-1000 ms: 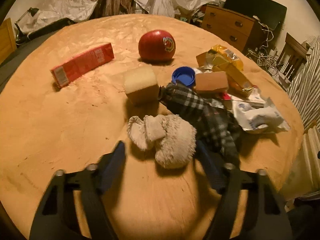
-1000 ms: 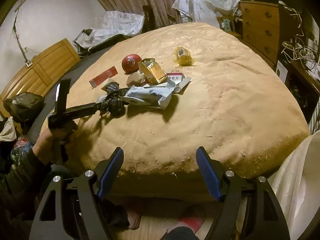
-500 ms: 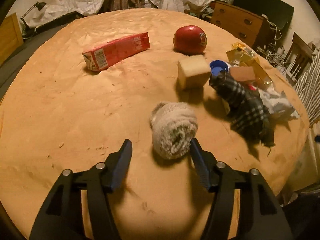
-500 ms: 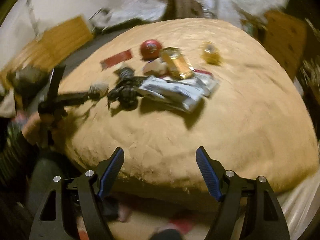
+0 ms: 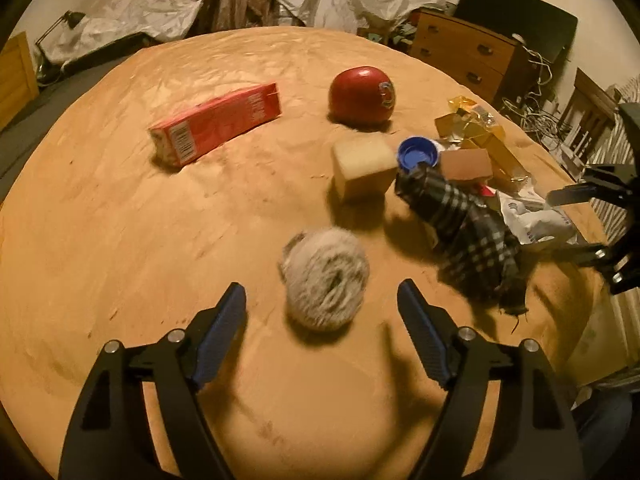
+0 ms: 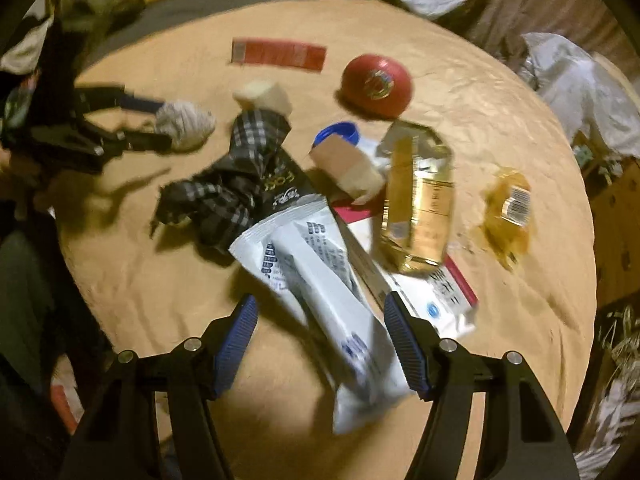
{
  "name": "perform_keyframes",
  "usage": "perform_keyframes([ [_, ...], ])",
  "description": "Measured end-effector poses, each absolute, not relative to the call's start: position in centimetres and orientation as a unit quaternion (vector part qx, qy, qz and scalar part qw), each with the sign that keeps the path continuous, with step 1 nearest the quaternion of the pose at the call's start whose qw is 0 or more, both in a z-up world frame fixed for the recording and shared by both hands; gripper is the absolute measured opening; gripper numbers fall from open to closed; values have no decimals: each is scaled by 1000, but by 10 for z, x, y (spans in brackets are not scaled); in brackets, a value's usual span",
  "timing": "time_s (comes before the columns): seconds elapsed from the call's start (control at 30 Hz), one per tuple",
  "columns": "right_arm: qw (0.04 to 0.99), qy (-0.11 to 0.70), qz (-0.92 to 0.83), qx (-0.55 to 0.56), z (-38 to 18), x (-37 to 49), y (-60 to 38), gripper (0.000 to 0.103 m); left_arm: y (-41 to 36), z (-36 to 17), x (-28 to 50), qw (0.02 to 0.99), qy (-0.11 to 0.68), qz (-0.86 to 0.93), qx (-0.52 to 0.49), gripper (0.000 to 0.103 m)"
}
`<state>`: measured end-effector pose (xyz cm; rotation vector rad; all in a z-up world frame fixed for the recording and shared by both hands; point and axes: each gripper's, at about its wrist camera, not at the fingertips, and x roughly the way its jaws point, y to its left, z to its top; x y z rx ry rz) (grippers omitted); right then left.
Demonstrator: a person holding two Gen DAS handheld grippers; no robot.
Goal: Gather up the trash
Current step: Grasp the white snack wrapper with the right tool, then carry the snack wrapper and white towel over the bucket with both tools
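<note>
Trash lies on a round tan table (image 5: pixel 100 220). My left gripper (image 5: pixel 322 310) is open, its fingers on either side of a grey fuzzy sock ball (image 5: pixel 325 278), also in the right wrist view (image 6: pixel 184 122). My right gripper (image 6: pixel 318 320) is open over a white plastic wrapper (image 6: pixel 320 292), which lies between its fingers. It also shows in the left wrist view (image 5: pixel 568 216) beside the same wrapper (image 5: pixel 532 222). A plaid dark wrapper (image 5: pixel 460 228) (image 6: pixel 236 184) lies between the two.
On the table: a red carton (image 5: pixel 216 126), a red ball (image 5: pixel 362 94), a beige sponge block (image 5: pixel 360 164), a blue cap (image 5: pixel 418 154), a brown block (image 5: pixel 466 164), gold foil packs (image 6: pixel 418 200), a yellow wrapper (image 6: pixel 508 208). A wooden dresser (image 5: pixel 468 54) stands behind.
My right gripper has swung in from beyond the table edge to right over the white wrapper. My left gripper has opened wider around the sock ball.
</note>
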<state>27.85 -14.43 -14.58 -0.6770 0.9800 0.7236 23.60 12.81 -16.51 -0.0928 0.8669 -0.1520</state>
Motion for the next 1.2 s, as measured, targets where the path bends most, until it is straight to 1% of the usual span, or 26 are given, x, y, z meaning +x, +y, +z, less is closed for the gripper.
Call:
perform_keyframes([
  [0.13, 758, 462, 318, -333, -163, 284, -133, 55, 121, -173, 251, 898, 431, -78, -43, 75],
  [0.17, 760, 461, 314, -335, -165, 284, -130, 54, 120, -174, 252, 899, 430, -77, -43, 71],
  [0.2, 763, 458, 311, -334, -166, 285, -128, 50, 119, -175, 253, 899, 430, -76, -44, 60],
  [0.23, 770, 455, 307, -325, -165, 285, -129, 47, 119, -176, 255, 898, 431, -76, -47, 55],
  [0.27, 777, 452, 304, -316, -164, 285, -129, 45, 120, -177, 255, 898, 431, -73, -53, 45],
  [0.3, 787, 446, 299, -304, -160, 282, -133, 36, 121, -177, 254, 899, 430, -69, -56, 39],
  [0.33, 793, 445, 296, -294, -157, 279, -136, 26, 122, -177, 252, 899, 428, -70, -60, 39],
  [0.5, 822, 431, 283, -243, -146, 257, -156, 25, 122, -175, 236, 907, 413, -56, -61, 35],
  [0.57, 839, 423, 277, -200, -138, 247, -168, 25, 122, -171, 228, 911, 404, -50, -63, 35],
  [0.67, 866, 404, 264, -133, -123, 231, -187, 25, 119, -158, 213, 919, 386, -40, -68, 35],
  [0.8, 897, 362, 241, -74, -102, 201, -199, 25, 106, -132, 194, 932, 355, -31, -63, 35],
  [1.0, 929, 301, 212, -35, -73, 160, -202, 25, 65, -82, 160, 953, 297, -29, -49, 35],
  [1.2, 951, 249, 180, -26, -48, 125, -203, 25, 25, -40, 124, 972, 233, -16, -32, 35],
])
